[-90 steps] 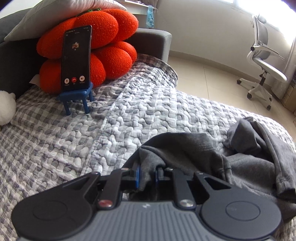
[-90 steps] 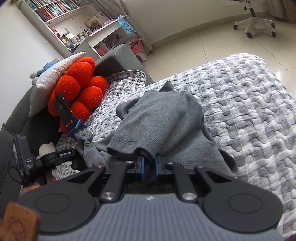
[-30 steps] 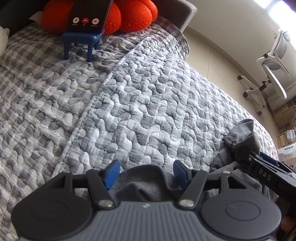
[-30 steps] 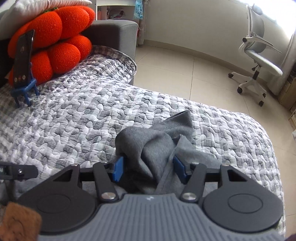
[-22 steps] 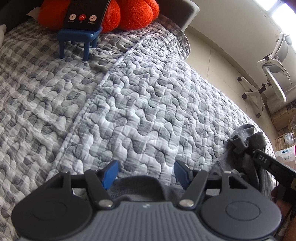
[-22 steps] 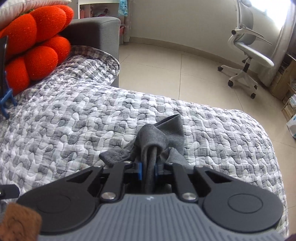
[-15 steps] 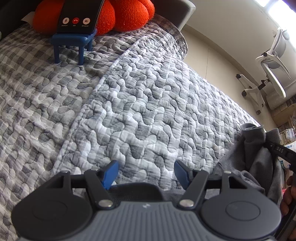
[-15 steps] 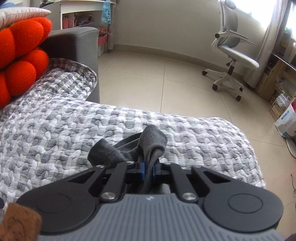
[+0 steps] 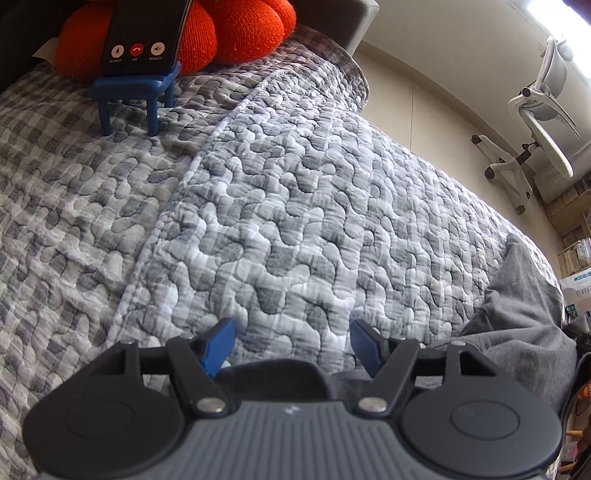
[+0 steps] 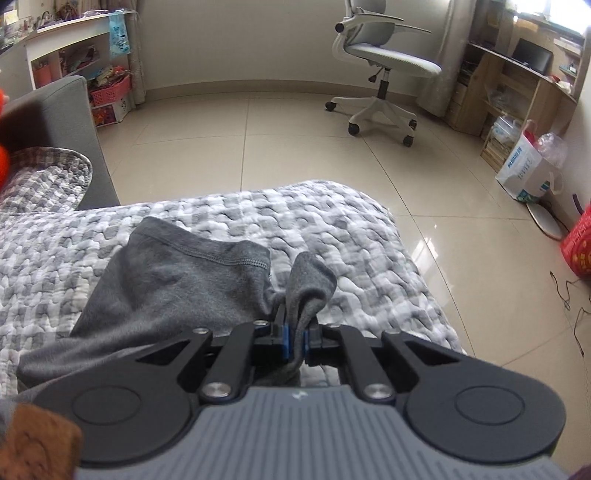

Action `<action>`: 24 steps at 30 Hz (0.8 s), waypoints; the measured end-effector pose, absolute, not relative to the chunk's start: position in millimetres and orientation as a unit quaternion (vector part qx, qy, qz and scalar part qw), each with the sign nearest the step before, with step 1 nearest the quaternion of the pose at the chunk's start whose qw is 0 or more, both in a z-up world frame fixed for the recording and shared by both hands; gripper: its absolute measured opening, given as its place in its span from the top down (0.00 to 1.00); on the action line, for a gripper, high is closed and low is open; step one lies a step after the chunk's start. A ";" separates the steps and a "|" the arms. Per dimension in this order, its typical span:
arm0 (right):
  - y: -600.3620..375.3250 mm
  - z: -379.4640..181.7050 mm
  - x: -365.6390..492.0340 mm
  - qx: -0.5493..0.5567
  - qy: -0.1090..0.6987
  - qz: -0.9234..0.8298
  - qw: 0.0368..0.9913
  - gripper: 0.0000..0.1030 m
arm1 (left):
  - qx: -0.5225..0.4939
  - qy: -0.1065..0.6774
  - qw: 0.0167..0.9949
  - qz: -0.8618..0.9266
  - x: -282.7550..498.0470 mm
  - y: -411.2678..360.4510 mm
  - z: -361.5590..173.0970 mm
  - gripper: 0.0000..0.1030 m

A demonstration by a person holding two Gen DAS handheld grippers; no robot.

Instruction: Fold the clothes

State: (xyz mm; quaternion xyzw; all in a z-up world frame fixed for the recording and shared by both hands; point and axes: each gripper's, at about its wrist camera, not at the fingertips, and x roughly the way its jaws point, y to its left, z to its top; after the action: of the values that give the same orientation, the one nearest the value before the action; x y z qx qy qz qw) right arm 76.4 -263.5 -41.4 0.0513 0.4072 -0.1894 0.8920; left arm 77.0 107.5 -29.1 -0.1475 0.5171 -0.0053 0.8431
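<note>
A dark grey garment point(image 10: 177, 280) lies on the quilted grey bedspread point(image 10: 332, 218) near the bed's end. My right gripper point(image 10: 294, 341) is shut on a fold of the garment, and a cuff point(image 10: 312, 280) sticks up past the jaws. In the left wrist view the same garment point(image 9: 517, 317) lies at the right, with a bit of grey cloth point(image 9: 273, 376) just below my left gripper point(image 9: 291, 341). The left gripper is open and empty over the bedspread point(image 9: 277, 206).
A phone point(image 9: 146, 37) stands on a small blue stool-shaped stand point(image 9: 135, 92) in front of an orange cushion point(image 9: 236, 26) at the bed's head. A white office chair point(image 10: 380, 70) stands on the tiled floor. Bags point(image 10: 524, 170) and shelves are at the right.
The left gripper let go of the garment and stays open. The right gripper opened, shut again on a fold, and swung toward the bed's end, pulling the garment out flatter.
</note>
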 end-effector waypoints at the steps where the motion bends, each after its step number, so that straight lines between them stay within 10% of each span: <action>1: -268.0 -44.1 69.4 0.059 0.412 -0.192 0.889 0.94 | -0.141 0.518 0.844 -0.005 76.5 105.3 -28.9 0.31; 22: -307.2 -46.2 -42.3 0.136 0.436 -0.159 0.875 0.94 | -0.028 0.587 0.802 -0.106 53.1 93.1 -12.3 0.29; 24: -310.9 -37.3 -39.3 0.133 0.425 -0.143 0.884 0.79 | -0.016 0.589 0.799 -0.119 39.9 89.7 -10.8 0.29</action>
State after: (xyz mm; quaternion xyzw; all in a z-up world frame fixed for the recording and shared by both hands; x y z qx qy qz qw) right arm -39.3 -310.9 -37.3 0.1330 0.4255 -0.1431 0.8836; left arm 39.9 89.7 -10.8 -0.0159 0.5894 -0.1186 0.7990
